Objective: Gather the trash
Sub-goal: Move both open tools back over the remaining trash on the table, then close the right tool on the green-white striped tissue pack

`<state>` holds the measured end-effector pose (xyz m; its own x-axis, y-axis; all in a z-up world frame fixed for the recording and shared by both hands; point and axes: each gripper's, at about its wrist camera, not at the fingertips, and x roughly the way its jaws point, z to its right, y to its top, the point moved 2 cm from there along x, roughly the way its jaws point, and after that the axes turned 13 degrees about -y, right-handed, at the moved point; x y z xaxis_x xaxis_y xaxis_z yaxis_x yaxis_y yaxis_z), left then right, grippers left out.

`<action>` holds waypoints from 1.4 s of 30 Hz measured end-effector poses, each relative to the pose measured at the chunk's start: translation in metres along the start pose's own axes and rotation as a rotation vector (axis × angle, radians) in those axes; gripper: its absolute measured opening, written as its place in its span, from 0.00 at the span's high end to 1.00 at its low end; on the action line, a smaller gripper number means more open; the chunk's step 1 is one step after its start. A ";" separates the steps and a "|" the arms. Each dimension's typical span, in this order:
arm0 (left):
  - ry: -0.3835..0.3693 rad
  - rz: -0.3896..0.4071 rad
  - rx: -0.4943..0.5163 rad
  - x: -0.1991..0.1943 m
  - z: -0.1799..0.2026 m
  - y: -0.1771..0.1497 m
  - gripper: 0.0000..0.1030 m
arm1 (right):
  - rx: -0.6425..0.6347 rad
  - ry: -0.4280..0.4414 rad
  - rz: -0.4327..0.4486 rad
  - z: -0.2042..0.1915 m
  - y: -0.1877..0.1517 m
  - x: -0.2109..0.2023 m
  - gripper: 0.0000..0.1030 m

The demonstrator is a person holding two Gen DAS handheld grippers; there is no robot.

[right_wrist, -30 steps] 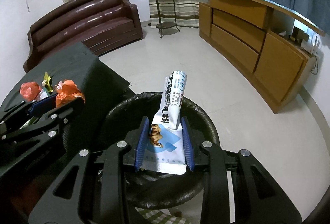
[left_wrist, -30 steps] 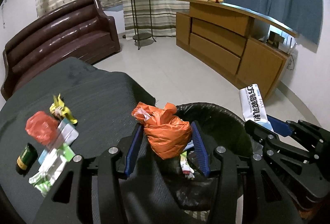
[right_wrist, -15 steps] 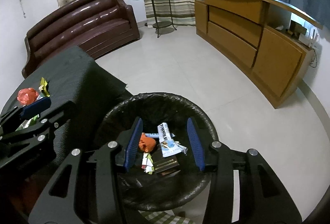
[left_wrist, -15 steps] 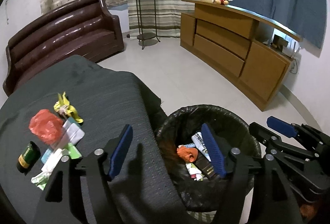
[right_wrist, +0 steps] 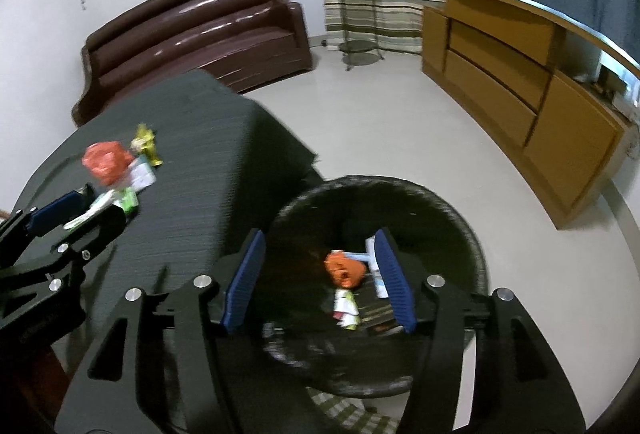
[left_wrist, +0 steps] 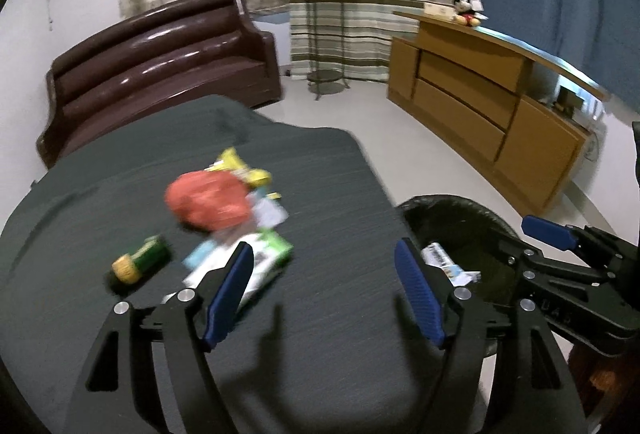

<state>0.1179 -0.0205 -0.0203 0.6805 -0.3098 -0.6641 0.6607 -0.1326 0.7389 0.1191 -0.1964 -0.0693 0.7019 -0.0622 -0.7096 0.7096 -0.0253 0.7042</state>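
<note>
My left gripper (left_wrist: 324, 290) is open and empty over the dark table (left_wrist: 340, 194). Ahead of it on the left lie a crumpled red bag (left_wrist: 208, 200), a yellow wrapper (left_wrist: 240, 166), white and green packets (left_wrist: 264, 258) and a small green bottle (left_wrist: 140, 264). My right gripper (right_wrist: 318, 280) is open and empty above the black-lined trash bin (right_wrist: 472, 230). In the bin lie an orange bag (right_wrist: 344, 270) and a white packet (right_wrist: 374, 268). The bin (left_wrist: 468, 210) also shows at the right of the left wrist view.
A brown sofa (left_wrist: 160, 54) stands behind the table. A wooden sideboard (left_wrist: 480, 90) with a plush toy (left_wrist: 466, 10) runs along the right wall. A plant stand (left_wrist: 322, 34) stands by the striped curtain. Pale floor (right_wrist: 400, 122) lies between them.
A second ago both grippers were shut on trash over the bin, then opened and dropped it in. The left gripper has since swung left over the table, and the right has shifted left.
</note>
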 end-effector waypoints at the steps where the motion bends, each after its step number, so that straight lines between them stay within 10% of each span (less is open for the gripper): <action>1: 0.012 0.004 -0.012 -0.005 -0.007 -0.002 0.31 | -0.013 0.009 0.003 -0.008 0.000 -0.002 0.46; 27: 0.240 0.053 -0.253 -0.086 -0.162 -0.061 0.30 | -0.226 0.179 0.015 -0.197 -0.005 -0.036 0.39; 42: 0.208 0.040 -0.284 -0.082 -0.172 -0.066 0.30 | -0.229 0.046 -0.032 -0.182 -0.009 -0.016 0.39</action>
<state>0.0728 0.1760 -0.0345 0.7384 -0.1068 -0.6658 0.6739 0.1524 0.7229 0.1128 -0.0139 -0.0686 0.6774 -0.0195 -0.7353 0.7232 0.2004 0.6609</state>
